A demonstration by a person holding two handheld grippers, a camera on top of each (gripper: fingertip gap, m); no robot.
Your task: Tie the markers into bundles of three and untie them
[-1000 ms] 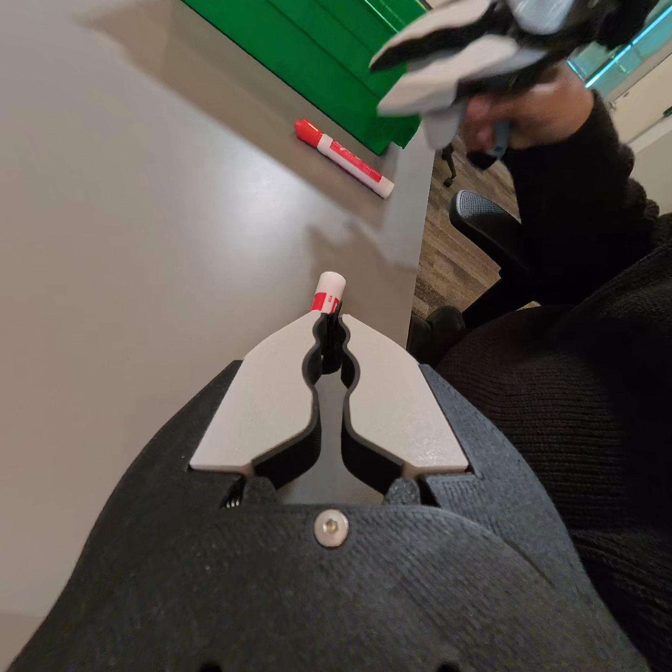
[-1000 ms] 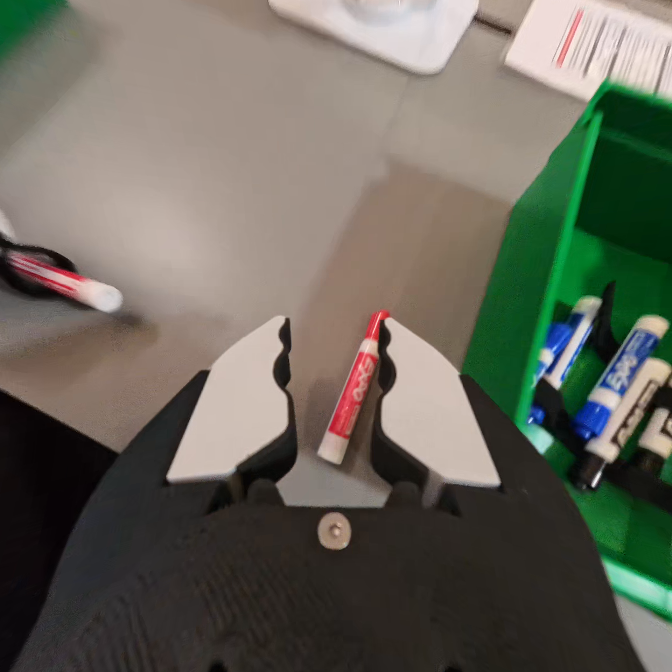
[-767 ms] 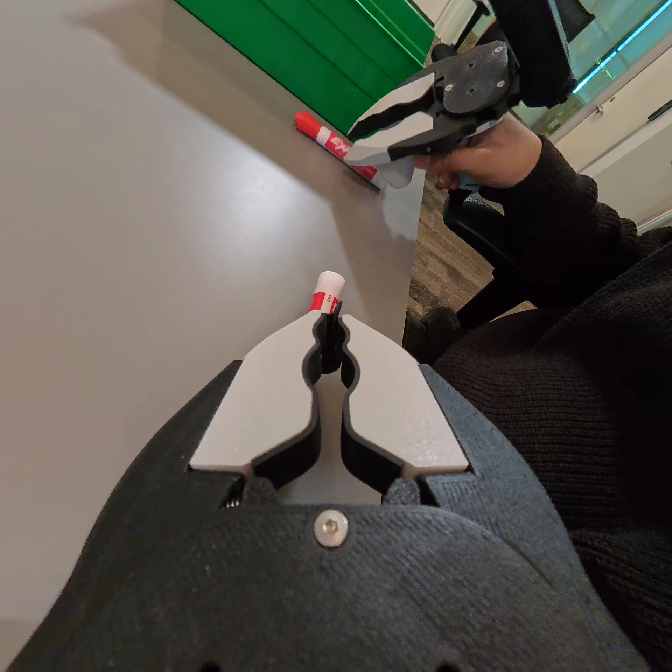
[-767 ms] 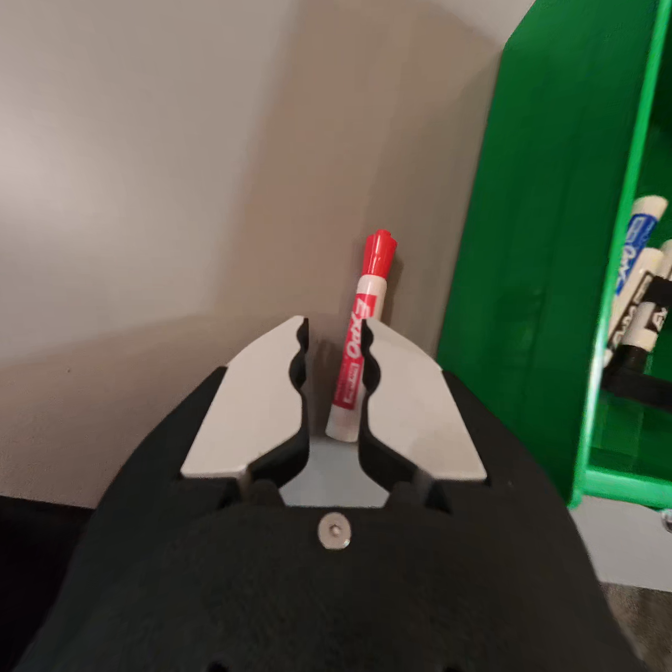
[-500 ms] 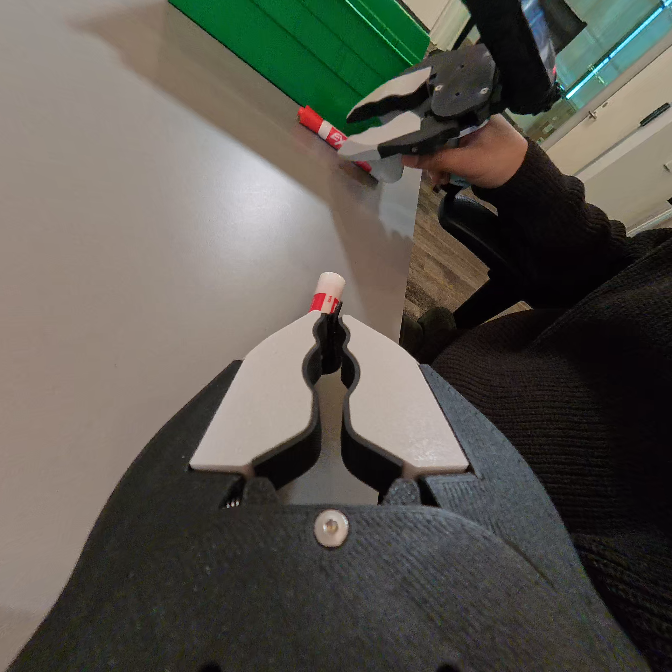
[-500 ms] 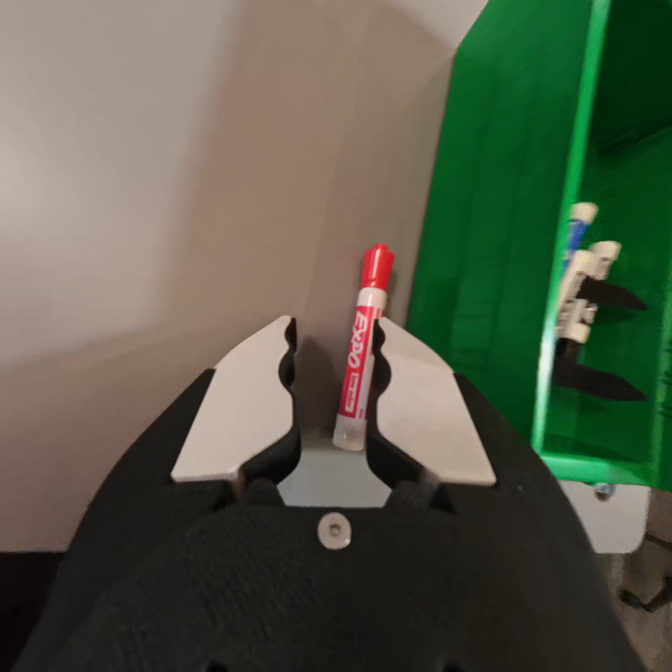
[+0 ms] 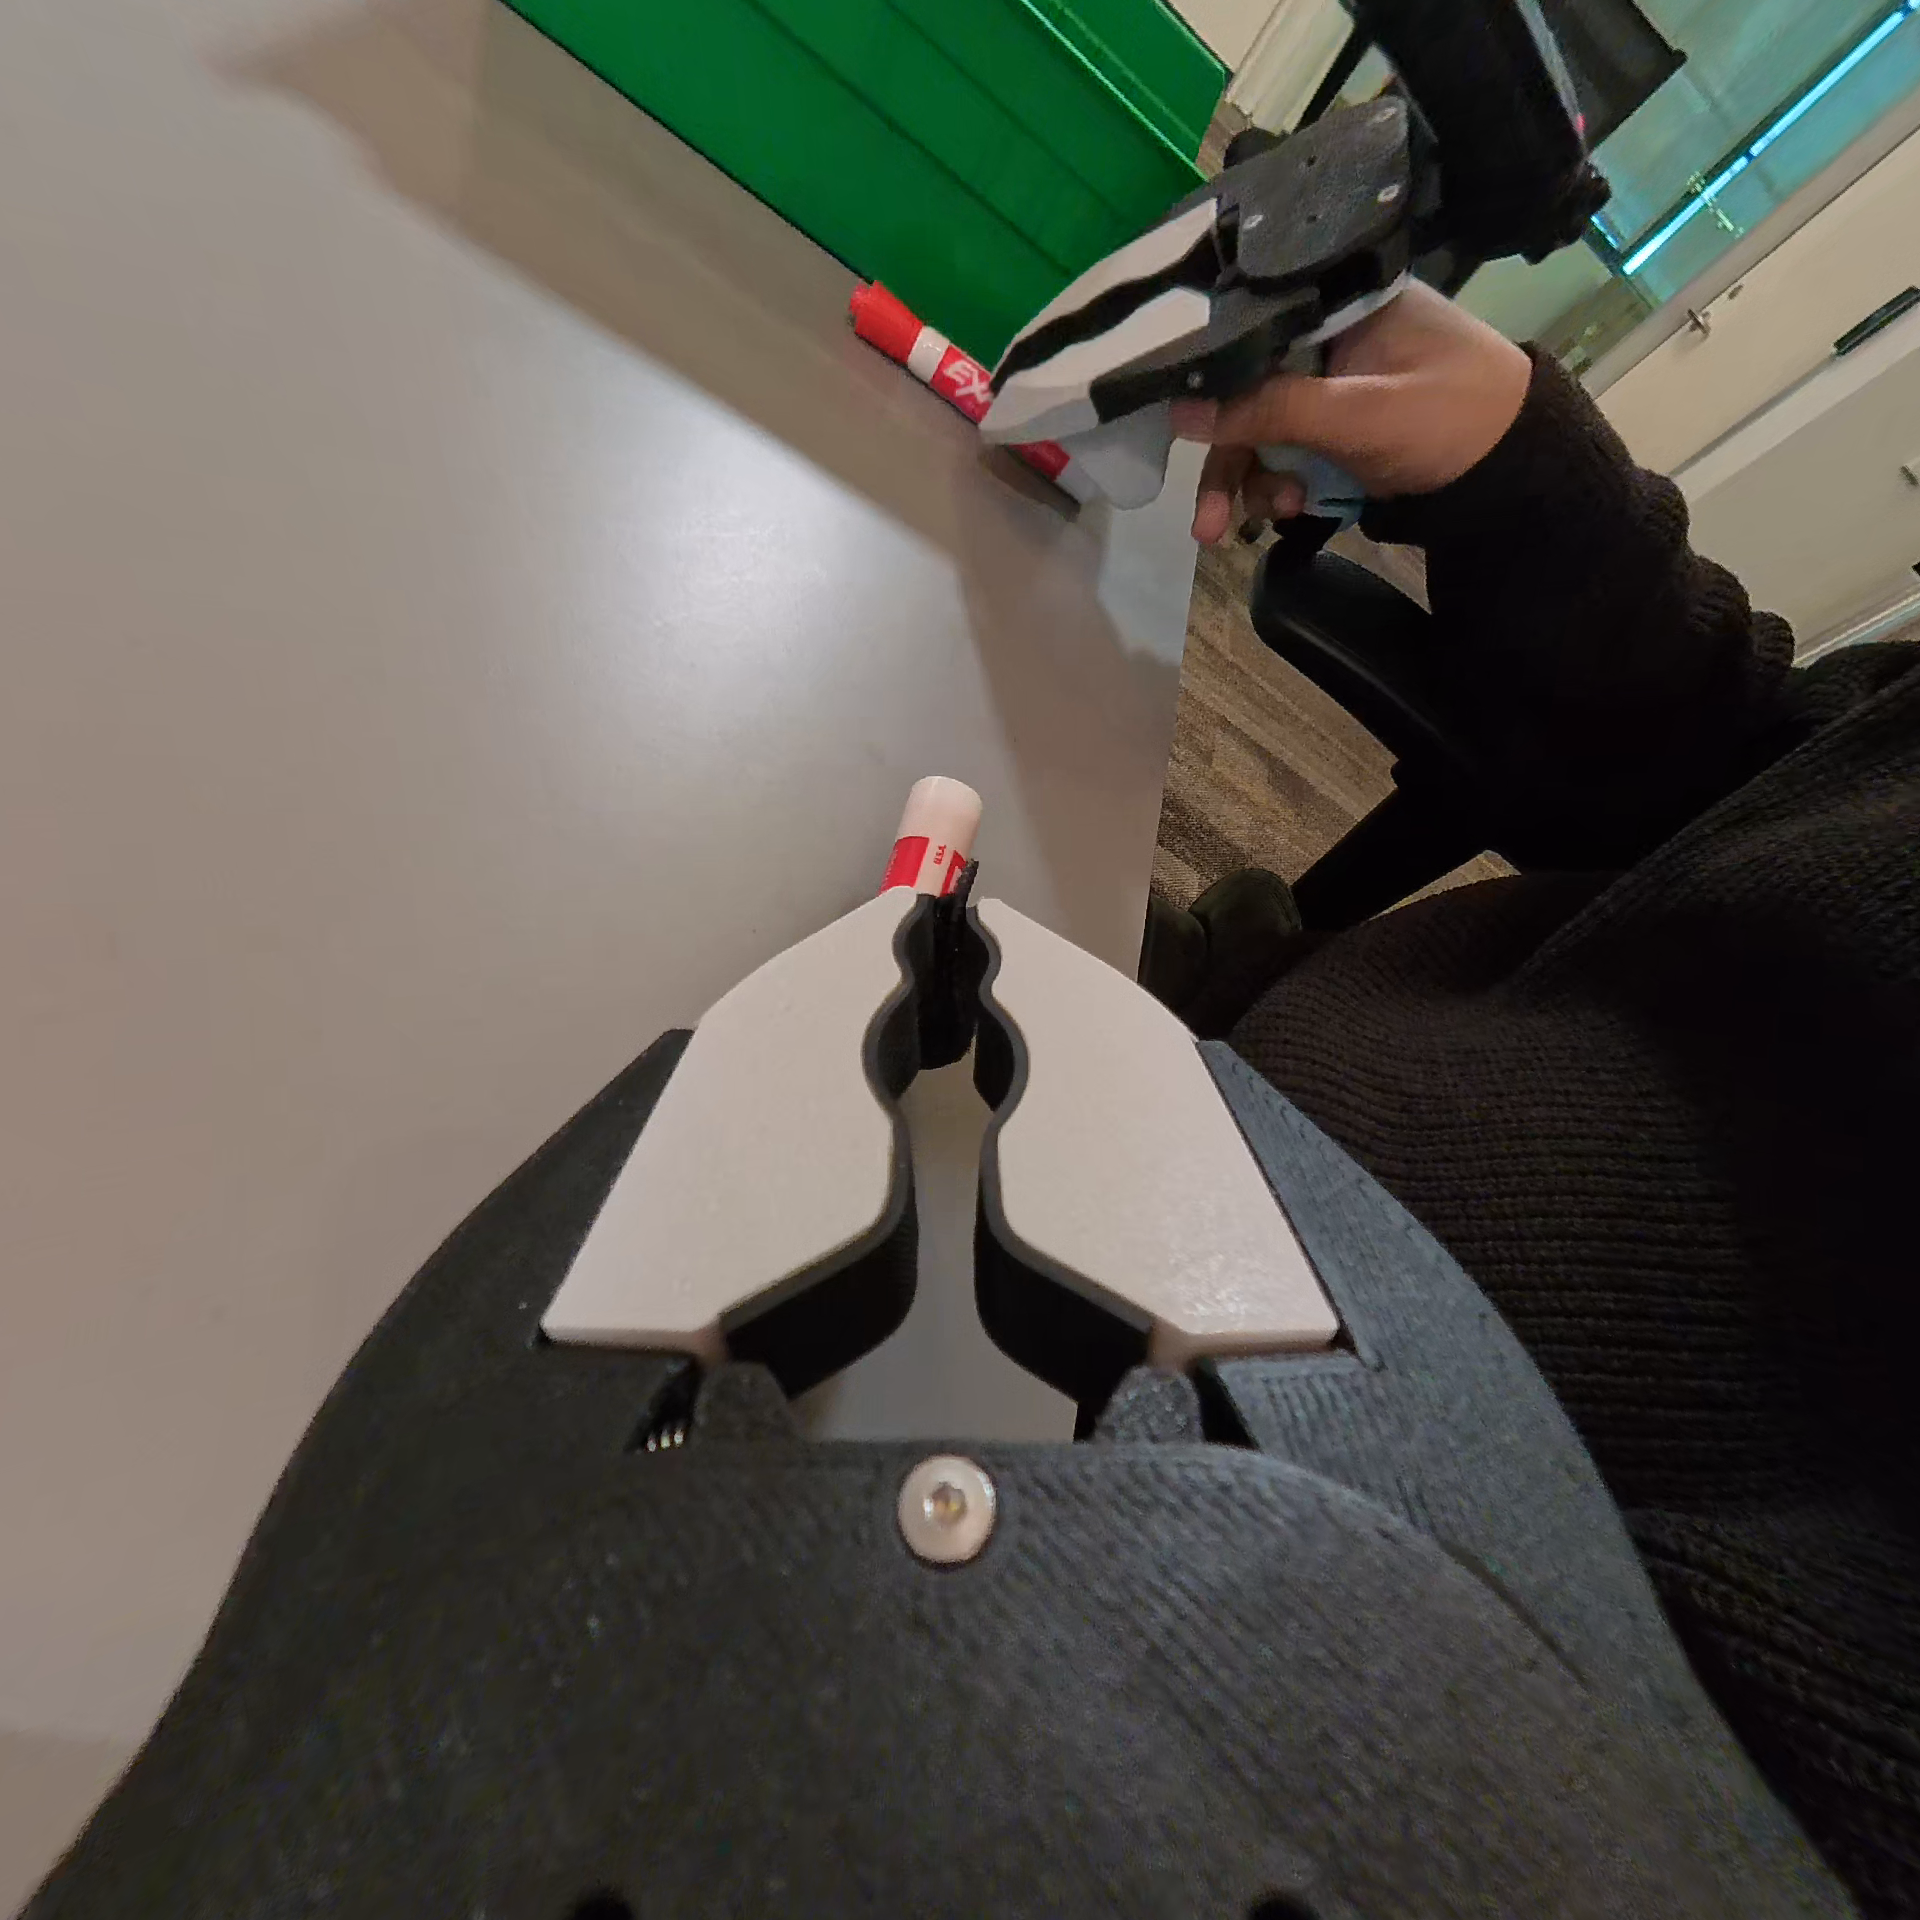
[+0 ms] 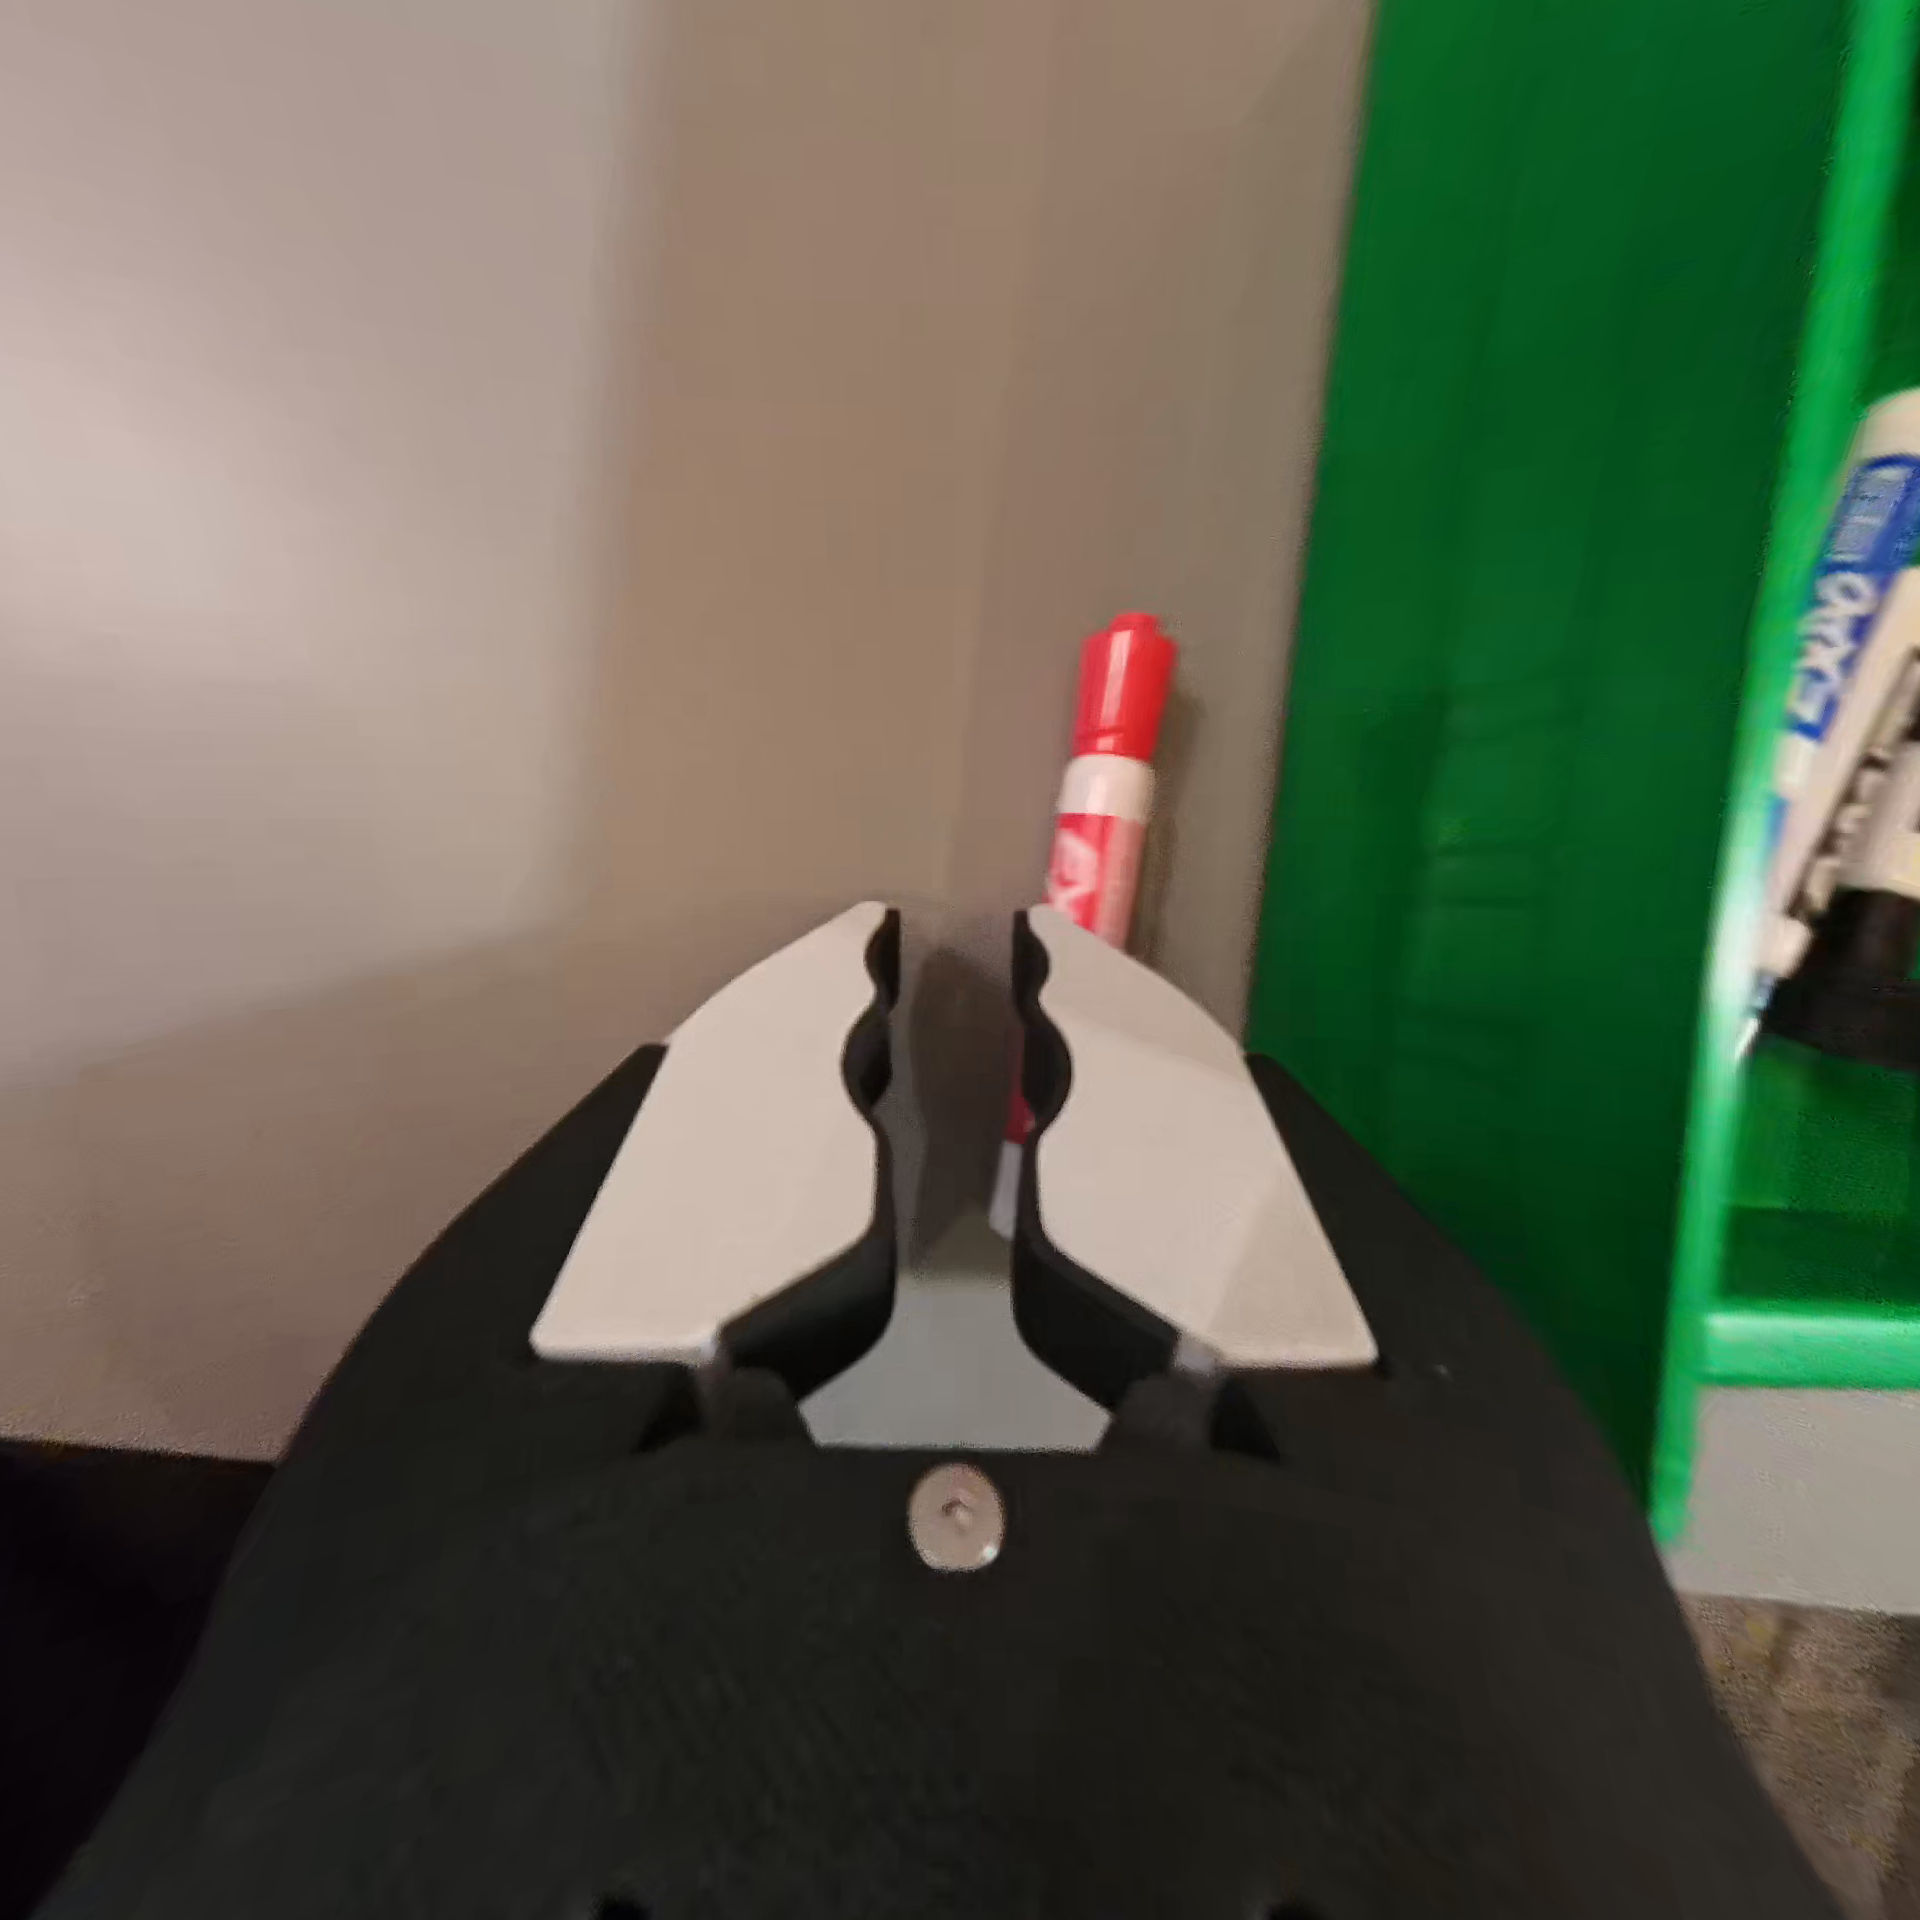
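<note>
My left gripper (image 7: 948,904) is shut on a red-and-white marker (image 7: 935,831), whose white end sticks out past the fingertips above the grey table (image 7: 416,623). A second red marker (image 8: 1117,727) lies on the table beside the green bin (image 8: 1507,623). My right gripper (image 8: 954,920) is low over it with a narrow gap between the jaws. The marker's body runs under the right finger (image 8: 1143,1122), apart from the left finger. In the left wrist view, the right gripper (image 7: 1039,395) covers the rear of that marker (image 7: 914,348).
The green bin (image 7: 883,135) holds several blue and black markers (image 8: 1849,623). The table's edge (image 7: 1164,727) runs close on the right, with floor and a black chair (image 7: 1340,644) beyond. A person's hand (image 7: 1382,416) and black sleeve hold the right gripper. The tips of one gripper are about 25 cm away from the tips of the other.
The right gripper came down over the marker by the bin, moved forward along it and narrowed its jaws. The left gripper kept still, holding its marker.
</note>
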